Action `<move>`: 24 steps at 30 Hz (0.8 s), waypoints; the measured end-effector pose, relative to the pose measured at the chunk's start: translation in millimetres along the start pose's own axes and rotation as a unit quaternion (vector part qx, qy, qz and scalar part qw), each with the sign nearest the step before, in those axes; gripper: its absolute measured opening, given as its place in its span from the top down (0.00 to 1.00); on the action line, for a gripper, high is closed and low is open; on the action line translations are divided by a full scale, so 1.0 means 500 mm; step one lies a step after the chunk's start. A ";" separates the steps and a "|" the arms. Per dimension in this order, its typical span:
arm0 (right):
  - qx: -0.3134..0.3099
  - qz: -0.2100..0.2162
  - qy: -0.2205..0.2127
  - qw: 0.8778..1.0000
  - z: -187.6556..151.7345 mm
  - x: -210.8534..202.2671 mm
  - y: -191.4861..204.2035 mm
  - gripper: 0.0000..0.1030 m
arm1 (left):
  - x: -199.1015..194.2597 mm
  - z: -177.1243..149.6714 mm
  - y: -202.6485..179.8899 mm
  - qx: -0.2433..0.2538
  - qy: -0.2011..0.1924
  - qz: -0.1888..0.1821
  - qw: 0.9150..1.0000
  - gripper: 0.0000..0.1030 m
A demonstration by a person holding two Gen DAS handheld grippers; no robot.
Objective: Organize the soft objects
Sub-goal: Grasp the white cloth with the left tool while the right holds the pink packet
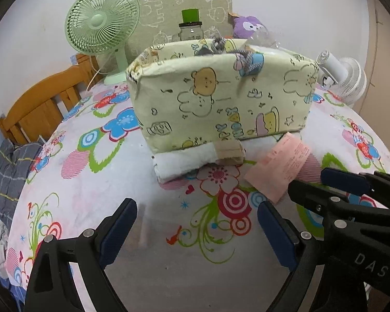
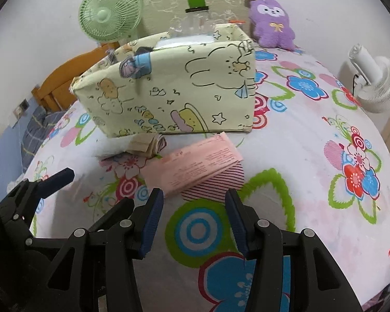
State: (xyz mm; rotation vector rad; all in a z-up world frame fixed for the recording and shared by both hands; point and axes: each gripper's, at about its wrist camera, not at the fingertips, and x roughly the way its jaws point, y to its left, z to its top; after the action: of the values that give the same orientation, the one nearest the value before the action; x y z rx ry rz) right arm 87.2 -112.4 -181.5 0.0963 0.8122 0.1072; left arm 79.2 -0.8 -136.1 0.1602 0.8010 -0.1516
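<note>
Fabric storage box [image 1: 221, 98], pale yellow with cartoon animals, stood on the flowered bed sheet [image 1: 91, 195] toward the far side of the bed, with small soft items showing over its rim. A rolled white cloth with a beige band [image 1: 195, 160] lay against the box's near wall, and a folded pink cloth with printed text [image 1: 278, 166] lay just right of that roll, near the box's front corner.

The left gripper [image 1: 197, 230] hovered low over the sheet, its blue-padded fingers [image 1: 119, 234] wide apart and holding nothing. The right gripper [image 2: 193, 221] sat close beside it on the right, fingers [image 2: 152, 221] also apart and empty, the pink cloth just beyond their tips, not touching.

Behind the box stood a green fan [image 1: 102, 26], a clear jar with a green lid [image 1: 191, 26] and a purple plush toy [image 2: 271, 23]; a white fan [image 2: 374, 78] was at far right.
</note>
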 end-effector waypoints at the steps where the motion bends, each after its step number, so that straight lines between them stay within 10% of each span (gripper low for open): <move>1: 0.002 0.001 0.000 1.000 0.003 0.001 0.000 0.48 | 0.000 0.003 0.001 0.002 -0.002 0.003 1.000 0.08; 24: 0.048 -0.047 0.026 0.997 0.077 0.057 0.017 0.34 | 0.075 0.077 0.028 0.071 0.017 -0.027 0.997 0.23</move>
State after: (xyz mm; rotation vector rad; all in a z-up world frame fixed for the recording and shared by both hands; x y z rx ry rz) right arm 134.2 -101.7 -174.6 0.1450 0.8724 -0.0188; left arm 134.6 2.7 -135.5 0.2750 0.8282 -0.2578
